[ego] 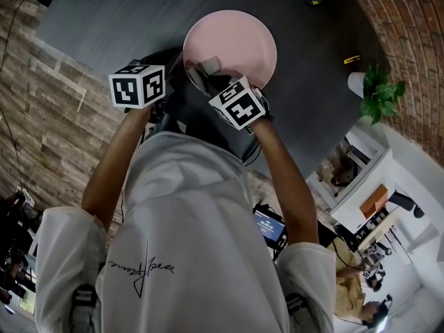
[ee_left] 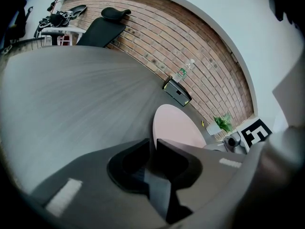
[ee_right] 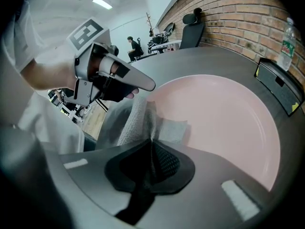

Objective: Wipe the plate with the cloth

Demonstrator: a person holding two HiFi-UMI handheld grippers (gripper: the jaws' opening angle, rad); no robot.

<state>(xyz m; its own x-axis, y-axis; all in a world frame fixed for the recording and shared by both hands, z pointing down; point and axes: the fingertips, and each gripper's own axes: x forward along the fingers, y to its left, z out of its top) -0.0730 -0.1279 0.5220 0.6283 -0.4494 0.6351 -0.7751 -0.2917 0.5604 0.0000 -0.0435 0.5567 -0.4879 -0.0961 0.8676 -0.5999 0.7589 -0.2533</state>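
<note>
Right hand-held gripper [ee_right: 151, 147] clamped on crumpled grey cloth [ee_right: 136, 120] over round pale-pink plate [ee_right: 224, 123]. Left hand-held gripper [ee_left: 153, 146] pinches plate's near rim; the cloth shows only in the right gripper and head views.

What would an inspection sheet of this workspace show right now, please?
Surface: dark grey table.
Job's things: pink plate; grey cloth lying on its near edge.
Clutter: black box, bottle and potted plant near the brick wall.
Grippers: left gripper shut on the plate's rim; right gripper shut on the cloth.
Cables: nothing seen on the table.
Surroundings: brick wall, office chair, a person at a far desk.
</note>
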